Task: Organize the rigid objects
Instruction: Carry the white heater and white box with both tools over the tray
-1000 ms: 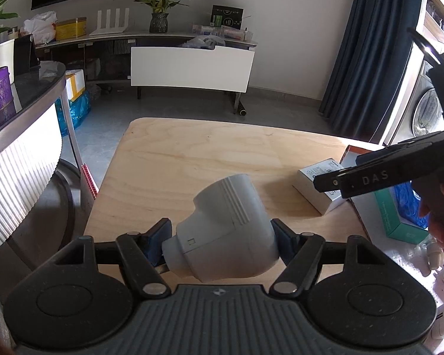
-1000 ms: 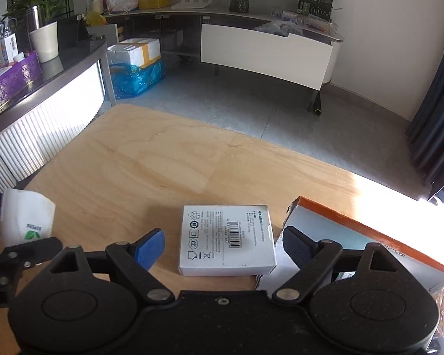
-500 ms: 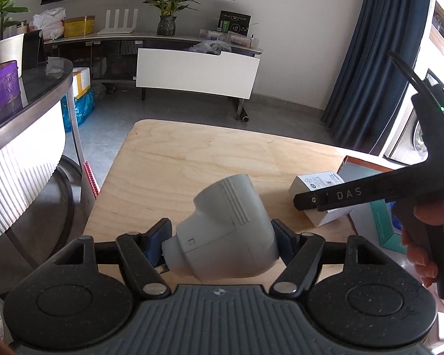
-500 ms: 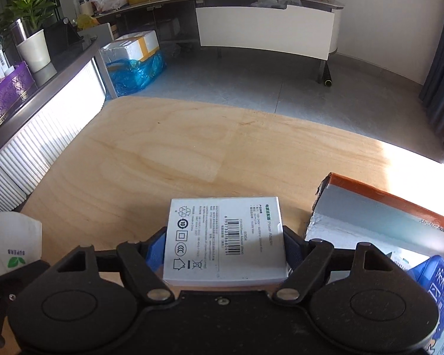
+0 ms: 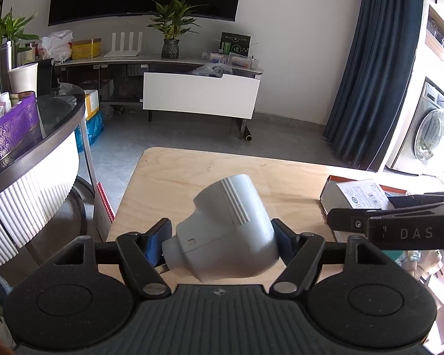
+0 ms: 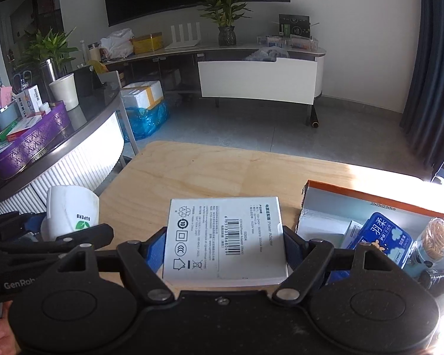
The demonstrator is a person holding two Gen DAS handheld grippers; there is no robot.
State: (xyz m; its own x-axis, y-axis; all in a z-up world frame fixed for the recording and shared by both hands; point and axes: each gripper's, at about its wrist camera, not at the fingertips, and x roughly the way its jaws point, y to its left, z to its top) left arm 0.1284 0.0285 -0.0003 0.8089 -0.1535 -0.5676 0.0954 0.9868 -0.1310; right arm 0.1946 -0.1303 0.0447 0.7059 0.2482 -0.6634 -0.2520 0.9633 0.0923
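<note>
A: What's in your left tool (image 5: 222,241)?

B: Clenched on a grey plastic adapter (image 5: 226,232), blue pads pressing both sides, nose of it pointing at me. It's held clear above the tabletop (image 5: 174,177).

A: And the right tool (image 6: 225,248)?

B: Gripping a flat white box (image 6: 225,241), label side up w/ barcode and "Power Adapter" print. Pads touch its left & right edges. Box is lifted off the wood, just left of the orange-rimmed carton (image 6: 379,204).

A: What's in that carton?

B: Blue tissue pack (image 6: 381,238), a clear jar (image 6: 435,238) w/ smth tan inside, a small dark item near the bottom edge, can't tell what. White boxes further in.

A: Can the tools see each other?

B: Yep. From the right wrist cam my left tool is at the lower left w/ the adapter's white face showing a green logo. From the left cam the right tool's finger comes in from the right, box visible behind it over the carton.
</note>
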